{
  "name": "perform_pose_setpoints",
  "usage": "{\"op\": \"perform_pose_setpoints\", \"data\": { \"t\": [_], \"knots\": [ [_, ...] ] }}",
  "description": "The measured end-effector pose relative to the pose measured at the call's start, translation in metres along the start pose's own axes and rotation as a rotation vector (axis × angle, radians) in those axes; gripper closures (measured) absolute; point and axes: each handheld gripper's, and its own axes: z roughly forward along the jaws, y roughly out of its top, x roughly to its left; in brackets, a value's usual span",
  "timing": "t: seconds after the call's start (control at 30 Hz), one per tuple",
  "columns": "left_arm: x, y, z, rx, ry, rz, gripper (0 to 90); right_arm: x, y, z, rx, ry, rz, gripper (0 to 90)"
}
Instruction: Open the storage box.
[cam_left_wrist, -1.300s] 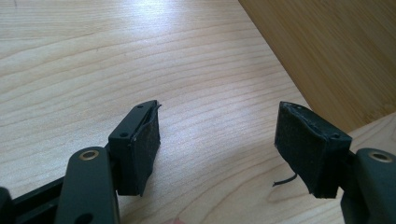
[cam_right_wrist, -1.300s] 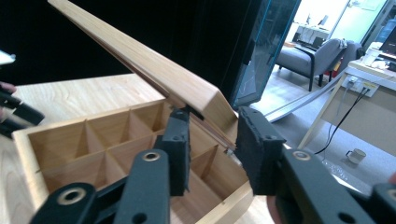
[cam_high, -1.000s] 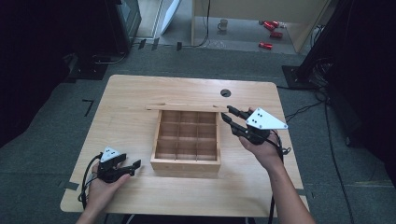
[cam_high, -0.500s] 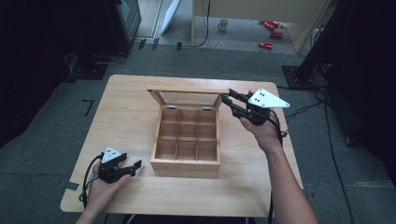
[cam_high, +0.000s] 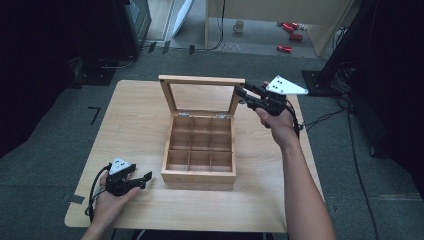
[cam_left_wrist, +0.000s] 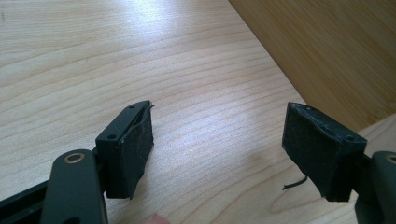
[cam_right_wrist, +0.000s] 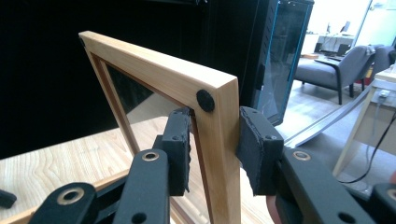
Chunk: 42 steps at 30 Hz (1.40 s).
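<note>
Wooden box (cam_high: 200, 150): nine compartments bare, lid (cam_high: 202, 80) upright, corner pinched by right gripper (cam_high: 241, 93); left gripper (cam_high: 145, 177) spread beside box.

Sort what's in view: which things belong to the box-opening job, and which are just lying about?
In the job:
- wooden box, nine compartments
- its glass lid, raised upright
- right gripper, clamped on the lid's frame
- left gripper, open, resting on the table

Lying about:
- mug on the floor
- red items on the floor
</note>
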Motion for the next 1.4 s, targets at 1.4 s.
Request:
{"op": "perform_pose_setpoints", "data": {
  "t": [1.4],
  "knots": [
    [-0.004,0.001,0.005,0.085,0.206,0.041,1.7,-0.089,-0.005,0.079,0.005,-0.009,0.306,68.2]
  ]
}}
